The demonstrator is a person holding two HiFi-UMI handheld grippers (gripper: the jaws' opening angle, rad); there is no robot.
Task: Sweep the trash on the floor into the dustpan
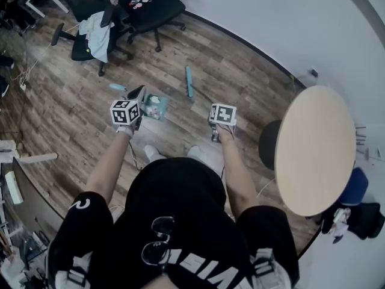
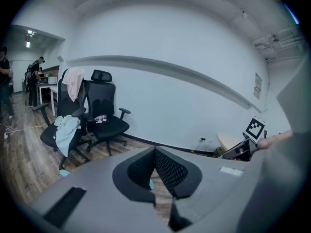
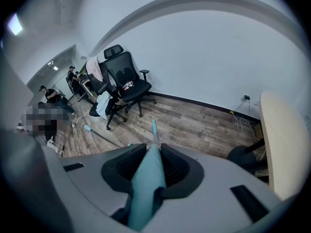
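My right gripper (image 3: 151, 154) is shut on the teal handle of a broom. The broom's thin shaft runs forward to its teal head (image 3: 153, 126) on the wooden floor (image 1: 240, 77). In the head view the broom head (image 1: 189, 81) lies ahead of the right gripper (image 1: 221, 117). A teal dustpan (image 1: 154, 106) with pale scraps in it sits just right of my left gripper (image 1: 137, 95). Its thin handle ends in a teal tip (image 1: 117, 87), also visible as the teal tip (image 3: 86, 127). The left gripper (image 2: 155, 152) has its pads pressed together, with nothing visible between them.
Two black office chairs (image 1: 141, 8) stand by the far wall, one draped with clothes (image 1: 96, 34). A round wooden table (image 1: 316, 149) on a dark base is at my right. Cables (image 1: 24, 71) lie at the left, and people stand far off (image 3: 48, 96).
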